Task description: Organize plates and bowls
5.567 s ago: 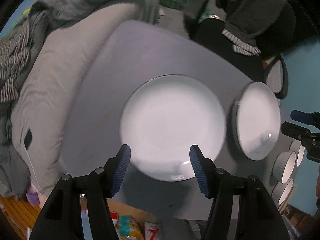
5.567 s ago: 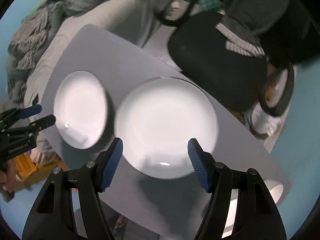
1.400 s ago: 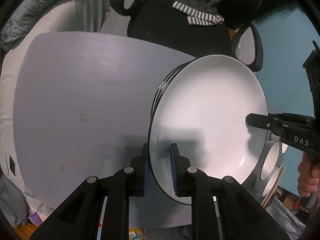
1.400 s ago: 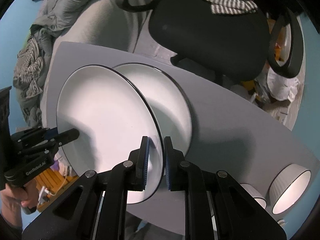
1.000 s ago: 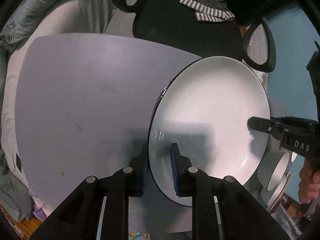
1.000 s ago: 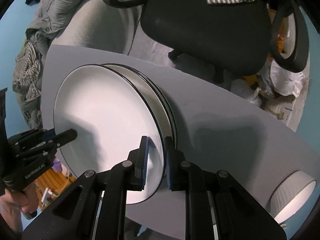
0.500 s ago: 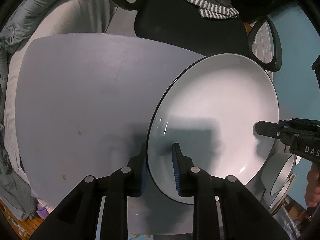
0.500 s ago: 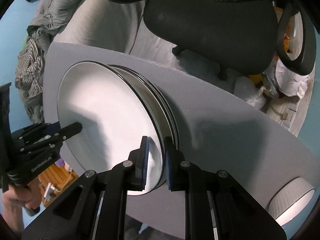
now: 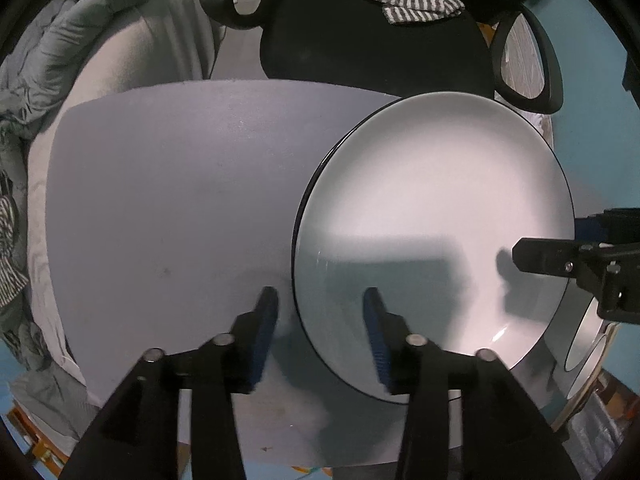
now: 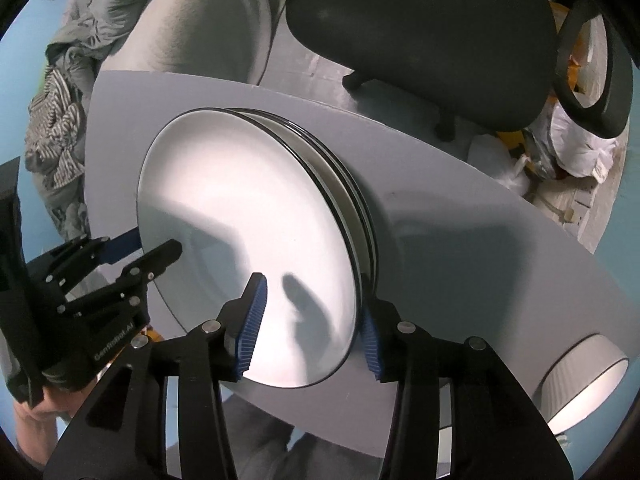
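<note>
Three stacked rims visible only from right wrist, top plate (image 10: 248, 240) white with dark edge, on grey worktop (image 9: 168, 200), its near edge between parted right gripper (image 10: 312, 320) fingers, left gripper (image 9: 320, 320) likewise spread astride its rim.

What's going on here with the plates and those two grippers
A person with a gripper in each hand is stacking white plates on a grey table. The top plate now lies on the stack of plates. Both the left gripper and the right gripper stand open astride opposite edges of that plate, so neither grips it. A white ribbed bowl waits at the table's right end, and another bowl's rim shows beyond the stack.
</note>
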`<state>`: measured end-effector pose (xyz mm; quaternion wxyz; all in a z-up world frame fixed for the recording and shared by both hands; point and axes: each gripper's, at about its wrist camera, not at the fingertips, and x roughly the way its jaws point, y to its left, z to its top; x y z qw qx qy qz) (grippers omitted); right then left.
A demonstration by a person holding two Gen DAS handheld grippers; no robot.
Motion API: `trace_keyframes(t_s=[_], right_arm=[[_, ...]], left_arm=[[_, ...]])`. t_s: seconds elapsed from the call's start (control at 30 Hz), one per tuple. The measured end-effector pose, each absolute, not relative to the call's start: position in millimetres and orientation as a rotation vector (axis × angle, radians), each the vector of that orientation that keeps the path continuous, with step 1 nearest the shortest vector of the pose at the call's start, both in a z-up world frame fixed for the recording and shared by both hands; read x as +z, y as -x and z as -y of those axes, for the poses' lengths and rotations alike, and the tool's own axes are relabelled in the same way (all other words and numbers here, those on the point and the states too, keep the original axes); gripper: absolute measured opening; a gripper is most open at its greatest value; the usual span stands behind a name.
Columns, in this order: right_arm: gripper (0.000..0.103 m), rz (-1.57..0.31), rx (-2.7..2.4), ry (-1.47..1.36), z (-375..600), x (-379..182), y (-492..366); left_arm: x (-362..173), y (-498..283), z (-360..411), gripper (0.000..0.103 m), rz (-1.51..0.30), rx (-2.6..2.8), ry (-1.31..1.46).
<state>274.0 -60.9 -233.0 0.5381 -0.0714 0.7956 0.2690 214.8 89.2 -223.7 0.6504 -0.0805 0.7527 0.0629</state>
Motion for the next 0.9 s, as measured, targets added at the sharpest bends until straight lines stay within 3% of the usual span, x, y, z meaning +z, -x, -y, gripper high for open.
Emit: trace_keyframes(t_s=[0.23, 0.3, 0.53, 0.67, 0.9], right_arm=[[0.049, -1.874, 0.621, 0.17, 63, -224, -272], [0.059, -1.838, 0.578, 0.224, 64, -220, -272], [0.06, -1.8, 0.562, 0.191, 77, -207, -273], [0.061, -1.758, 0.534, 0.184, 86, -192, -268], [0.065, -1.649, 0.482, 0.221, 103, -162, -247]], left_arm=[[-216, -212, -87, 0.055, -1.688, 0.144, 0.174], [-215, -211, -88, 0.055, -1.682, 0.143, 0.178], [-202, -201, -90, 0.055, -1.644, 0.15, 0.201], [-186, -192, -90, 0.063, -1.597, 0.152, 0.216], [-153, -174, -84, 0.066, -1.543, 0.142, 0.241]])
